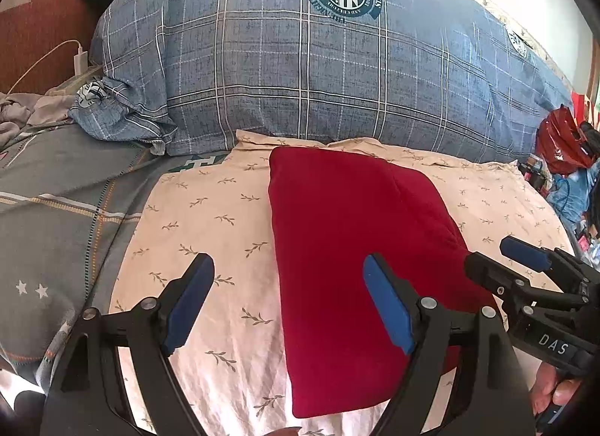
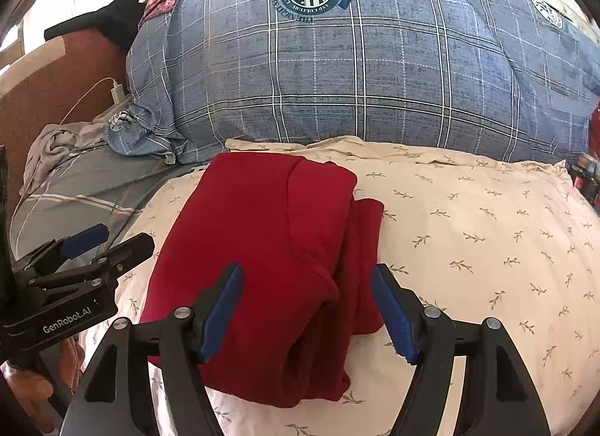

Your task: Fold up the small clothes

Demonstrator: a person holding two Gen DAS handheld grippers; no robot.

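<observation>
A red garment lies folded into a long rectangle on a cream leaf-print sheet. In the right wrist view the garment shows stacked layers with an open folded edge on its right side. My left gripper is open and empty, hovering over the garment's left edge. My right gripper is open and empty, straddling the garment's near right folds. The right gripper also shows at the right of the left wrist view, and the left gripper at the left of the right wrist view.
A big blue plaid duvet is bunched right behind the garment. A grey plaid bed cover lies to the left, with a wooden headboard and a white charger. Red bags and clutter sit at far right.
</observation>
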